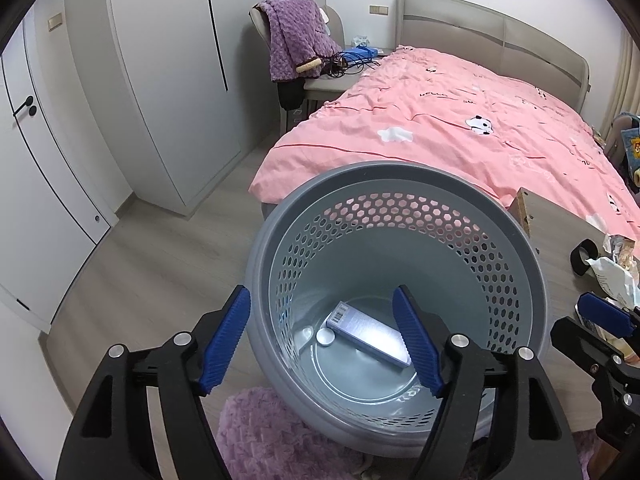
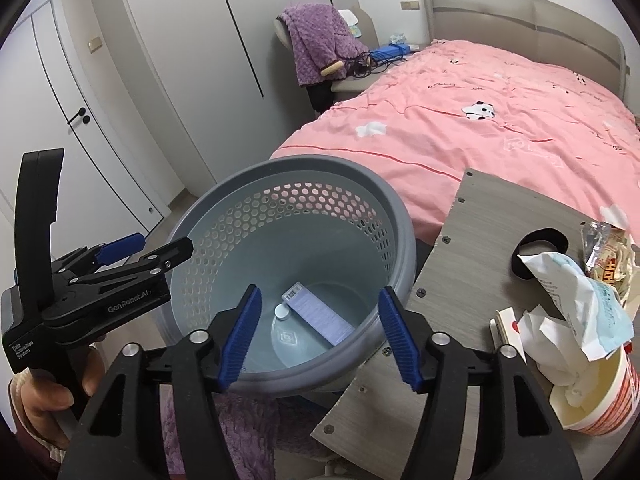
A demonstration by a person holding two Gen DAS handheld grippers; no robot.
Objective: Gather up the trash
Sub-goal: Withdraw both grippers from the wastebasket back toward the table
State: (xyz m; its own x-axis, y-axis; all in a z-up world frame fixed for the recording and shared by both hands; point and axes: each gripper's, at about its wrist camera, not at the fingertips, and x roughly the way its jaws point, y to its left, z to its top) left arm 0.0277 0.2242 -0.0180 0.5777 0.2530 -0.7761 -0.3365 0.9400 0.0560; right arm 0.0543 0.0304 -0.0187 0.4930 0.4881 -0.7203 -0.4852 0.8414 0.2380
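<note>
- We hold our left gripper (image 1: 322,344) and right gripper (image 2: 320,334) over the grey basket (image 2: 394,200), both spread wide and empty.
- A flat box (image 1: 370,334) and white cap (image 1: 325,336) lie in the basket.
- A wrapper (image 2: 580,300) fills the noodle cup (image 2: 600,400) on the table (image 2: 480,240).

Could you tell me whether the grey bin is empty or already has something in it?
Not empty: a flat box and a small white cap lie on the bin's floor; otherwise it is bare.

Cup (image 2: 592,404) cut off — label unreadable.
</note>
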